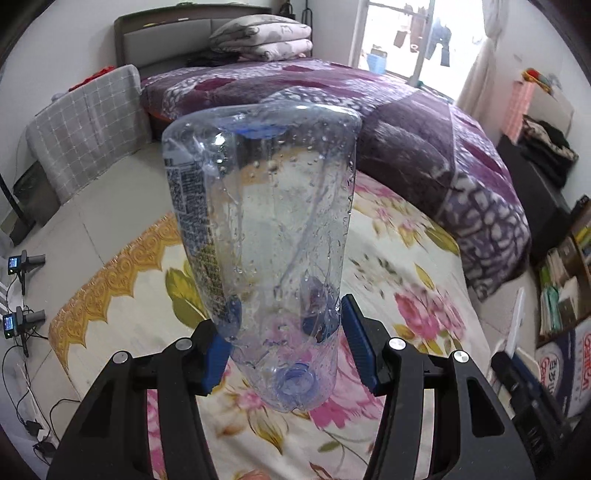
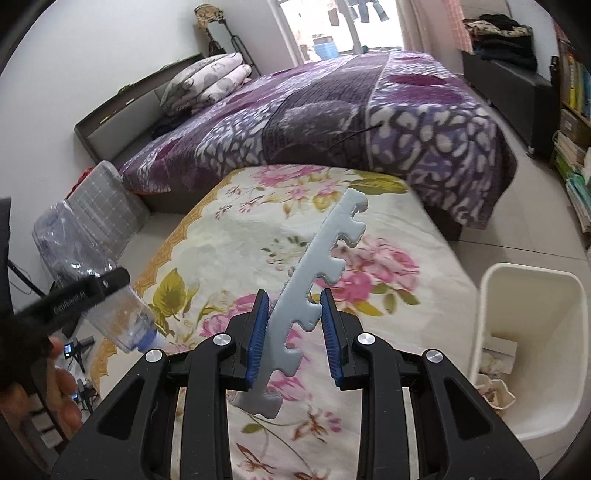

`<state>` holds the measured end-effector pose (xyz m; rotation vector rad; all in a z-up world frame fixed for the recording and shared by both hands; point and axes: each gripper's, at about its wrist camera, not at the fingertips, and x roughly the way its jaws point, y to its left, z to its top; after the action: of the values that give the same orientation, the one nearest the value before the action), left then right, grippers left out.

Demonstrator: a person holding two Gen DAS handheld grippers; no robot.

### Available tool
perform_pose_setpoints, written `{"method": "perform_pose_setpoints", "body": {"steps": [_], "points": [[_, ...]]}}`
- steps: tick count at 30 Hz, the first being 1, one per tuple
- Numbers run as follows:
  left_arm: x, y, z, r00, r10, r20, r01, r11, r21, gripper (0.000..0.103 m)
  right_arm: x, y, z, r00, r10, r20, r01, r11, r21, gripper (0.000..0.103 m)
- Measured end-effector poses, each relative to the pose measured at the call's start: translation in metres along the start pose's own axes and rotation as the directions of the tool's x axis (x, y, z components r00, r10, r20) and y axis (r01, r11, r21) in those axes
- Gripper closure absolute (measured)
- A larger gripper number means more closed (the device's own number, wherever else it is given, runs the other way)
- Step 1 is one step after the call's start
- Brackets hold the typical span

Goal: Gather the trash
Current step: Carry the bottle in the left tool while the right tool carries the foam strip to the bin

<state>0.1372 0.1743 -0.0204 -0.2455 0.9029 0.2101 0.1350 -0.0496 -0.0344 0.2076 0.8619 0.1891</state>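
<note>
Bed (image 2: pixel 236 229) — white bin (image 2: pixel 532 332) only in right view.

A bed draped in a purple, white-patterned blanket (image 2: pixel 332 110) dominates the room. At its head, a stack of folded pale floral quilts (image 1: pixel 264 38) rests against a dark wooden headboard (image 1: pixel 166 22). A cream sheet printed with pink roses and edged in gold (image 2: pixel 258 229) spreads out from under the blanket at the bed's foot. Beside the bed stands a piece of furniture under a grey checked cover (image 1: pixel 85 125). Beyond the bed, laundry hangs outside a bright balcony door (image 1: pixel 406 33). Across the pale tiled floor (image 2: pixel 517 206) from the bed, shelves crammed with books (image 2: pixel 574 122) line the wall.
</note>
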Motion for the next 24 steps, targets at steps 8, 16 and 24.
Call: {"method": "perform_pose_setpoints", "body": {"steps": [8, 16, 24], "points": [[0.0, -0.035, -0.027, 1.0, -0.024, -0.013, 0.025, 0.996, 0.087, 0.048, -0.019, -0.049, -0.012, 0.996, -0.058, 0.063, 0.056, 0.997, 0.045, 0.076], [-0.003, -0.071, -0.043, 0.999, -0.035, 0.017, 0.032, 0.986, 0.165, 0.048, -0.042, -0.093, -0.014, 0.988, -0.105, 0.112, 0.09, 0.988, 0.127, 0.075], [-0.015, -0.116, -0.056, 0.994, -0.094, 0.048, 0.08, 0.967, 0.242, 0.048, -0.064, -0.136, -0.016, 0.979, -0.154, 0.132, 0.124, 0.969, 0.215, 0.075]]}}
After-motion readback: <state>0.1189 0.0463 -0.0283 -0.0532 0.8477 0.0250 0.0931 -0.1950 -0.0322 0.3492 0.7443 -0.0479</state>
